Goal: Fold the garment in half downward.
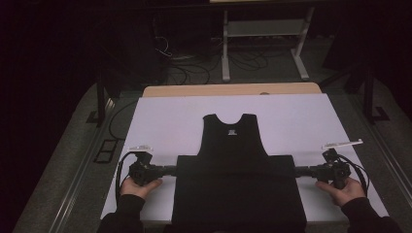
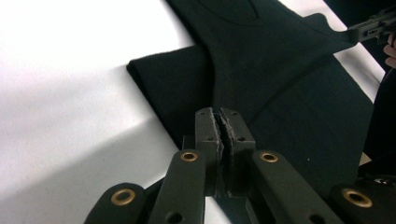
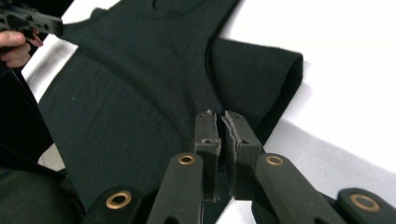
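Note:
A black sleeveless top [image 1: 233, 145] lies flat on the white table cover [image 1: 170, 116], neck toward the far side, with its wide lower part folded into a dark rectangle near me. My left gripper [image 1: 175, 169] is at that rectangle's left edge. Its jaws [image 2: 219, 119] are pressed together on the cloth [image 2: 280, 70], and a crease runs away from them. My right gripper [image 1: 295, 170] is at the right edge, jaws [image 3: 220, 121] likewise pinched on the fabric [image 3: 130, 84]. Each gripper view shows the other gripper far off, the right one [image 2: 373, 25] and the left one [image 3: 28, 18].
Two small pale strips [image 1: 139, 147] [image 1: 342, 143] lie on the cover beside the grippers. A wooden table edge [image 1: 233, 90] borders the far side. Beyond it stand a white metal frame [image 1: 265, 29] and loose cables [image 1: 194, 68] on the dark floor.

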